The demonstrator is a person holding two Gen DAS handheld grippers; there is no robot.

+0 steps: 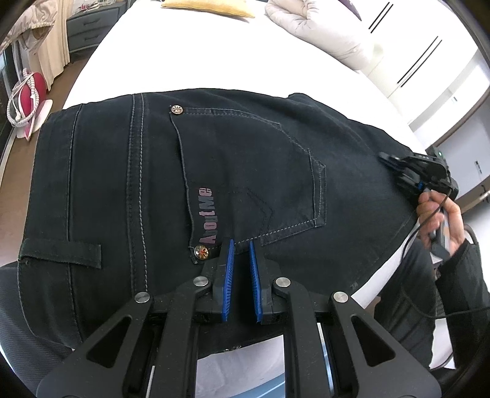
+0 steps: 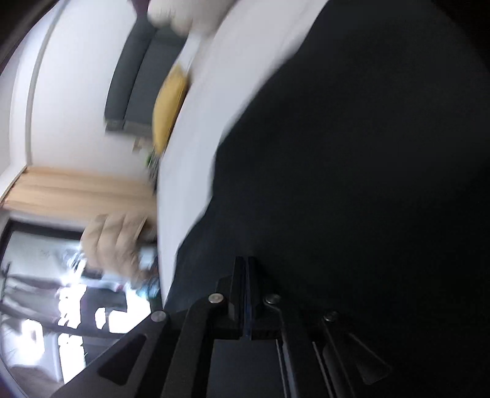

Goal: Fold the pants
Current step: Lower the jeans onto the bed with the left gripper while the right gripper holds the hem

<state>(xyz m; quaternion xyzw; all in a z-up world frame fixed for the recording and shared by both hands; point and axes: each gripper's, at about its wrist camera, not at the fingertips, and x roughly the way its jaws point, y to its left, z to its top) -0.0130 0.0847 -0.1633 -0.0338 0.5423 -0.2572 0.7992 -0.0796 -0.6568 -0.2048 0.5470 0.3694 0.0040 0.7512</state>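
A white bed (image 1: 214, 52) fills the upper half of the left wrist view, its far end cut off at twelve o'clock, where a yellow cushion (image 1: 208, 7) and a pale quilt (image 1: 315, 27) are only partly in frame. The dark jeans (image 1: 153, 168) lie spread across the bed through the middle of that view, back side up, with the waistband toward nine o'clock and the legs running off toward three o'clock, where the lens edge hides them. A back pocket (image 1: 254, 171) sits at the centre, bearing the lettering "AboutMe" and a metal rivet (image 1: 201, 252) at its lower corner. The left gripper (image 1: 242, 245) rises from six o'clock with its blue-padded jaws drawn narrow, a slim gap showing between the pads; their tips sit at the pocket's lower edge, and whether they pinch any cloth I cannot tell. At three o'clock the right gripper (image 1: 389, 159) rests its tips against the jeans, held by a hand (image 1: 438, 217) in a dark sleeve (image 1: 468, 275). The right wrist view is heavily blurred and rolled sideways: the jeans (image 2: 352, 153) are a featureless black mass from twelve to five o'clock, and the right gripper (image 2: 246, 263) shows its jaws pressed fully together, with no fabric visible between them.
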